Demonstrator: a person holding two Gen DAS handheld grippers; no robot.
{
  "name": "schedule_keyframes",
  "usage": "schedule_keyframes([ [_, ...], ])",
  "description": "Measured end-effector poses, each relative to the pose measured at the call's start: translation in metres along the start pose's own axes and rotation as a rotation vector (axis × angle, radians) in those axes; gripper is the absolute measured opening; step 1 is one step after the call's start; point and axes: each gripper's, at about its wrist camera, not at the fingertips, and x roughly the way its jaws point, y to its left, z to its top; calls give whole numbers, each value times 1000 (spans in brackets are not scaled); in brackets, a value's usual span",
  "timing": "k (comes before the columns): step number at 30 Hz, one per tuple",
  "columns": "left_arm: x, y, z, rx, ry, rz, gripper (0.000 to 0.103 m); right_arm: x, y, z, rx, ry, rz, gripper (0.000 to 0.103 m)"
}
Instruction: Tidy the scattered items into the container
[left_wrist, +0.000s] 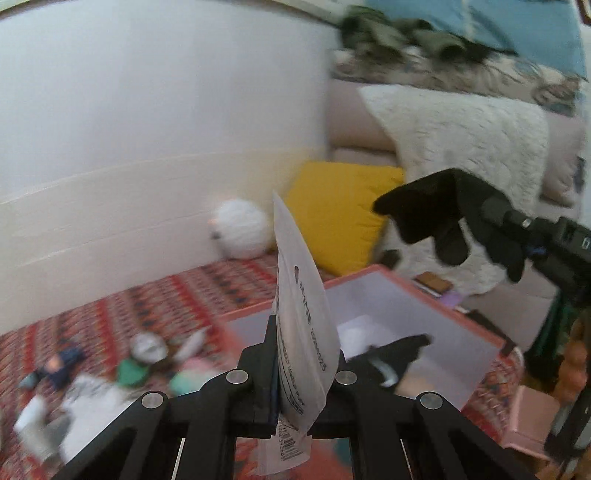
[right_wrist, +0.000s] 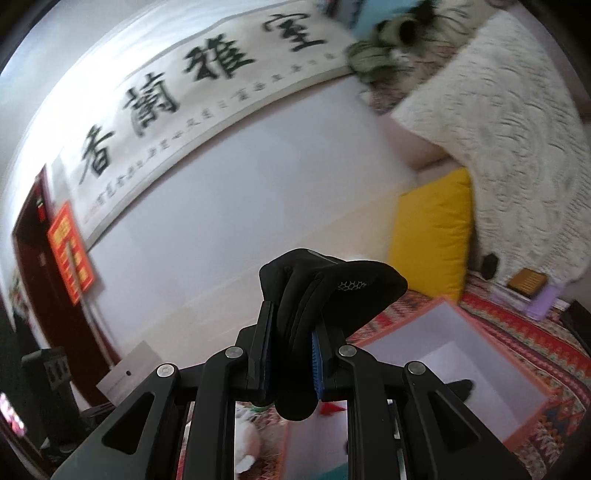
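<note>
My left gripper (left_wrist: 295, 354) is shut on a white plastic pouch (left_wrist: 301, 295) with printed text, held upright above the near left edge of the pink-rimmed box (left_wrist: 476, 325). Inside the box lie a black item (left_wrist: 402, 350) and something white. My right gripper (right_wrist: 291, 350) is shut on a black glove (right_wrist: 325, 291), held above the same box (right_wrist: 532, 369). In the left wrist view that glove (left_wrist: 436, 218) hangs from the right gripper high over the box's far right side. Several scattered items (left_wrist: 147, 362) lie blurred on the patterned red cloth (left_wrist: 166, 295) left of the box.
A yellow cushion (left_wrist: 340, 210), a white fluffy ball (left_wrist: 240, 229) and a white fuzzy blanket (left_wrist: 461, 140) sit behind the box against a white wall. A pink lid (left_wrist: 532, 417) lies at the right. A calligraphy scroll (right_wrist: 192, 85) hangs on the wall.
</note>
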Motion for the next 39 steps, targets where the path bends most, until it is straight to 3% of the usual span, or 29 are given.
schedule_keyframes([
  [2, 25, -18, 7, 24, 38, -11, 8, 1, -16, 2, 25, 27, -41, 19],
  [3, 38, -25, 9, 34, 61, -13, 12, 5, -22, 2, 32, 55, -63, 25],
  [4, 52, -30, 11, 42, 99, -11, 30, 11, -27, 1, 37, 106, -90, 27],
  [5, 65, -33, 13, 44, 138, -5, 44, 17, -33, -1, 47, 152, -117, 42],
  [6, 73, -34, 13, 36, 158, 4, 71, 23, -40, -5, 71, 184, -142, 73],
  [7, 77, -34, 13, 28, 169, 14, 85, 27, -47, -8, 97, 209, -165, 87],
  [8, 77, -34, 14, 19, 165, 23, 87, 28, -52, -10, 123, 215, -179, 95],
  [13, 62, -17, 8, -14, 145, 64, 90, 19, -42, -5, 109, 182, -144, 95],
  [20, 1, 47, -32, -92, 134, 149, 90, 33, 26, -26, -2, 231, -20, 95],
  [26, -81, 140, -95, -182, 150, 349, 95, 59, 102, -71, -111, 341, 130, 95],
  [29, -121, 189, -144, -273, 197, 431, 97, 74, 147, -116, -161, 471, 251, 95],
  [32, -146, 228, -204, -391, 275, 484, 97, 86, 191, -192, -240, 661, 332, 95],
  [34, -154, 242, -243, -471, 317, 486, 97, 90, 212, -246, -307, 776, 333, 94],
  [36, -157, 251, -277, -538, 354, 477, 97, 93, 229, -291, -384, 862, 324, 84],
  [39, -147, 249, -306, -550, 394, 464, 97, 99, 250, -347, -523, 936, 320, 82],
])
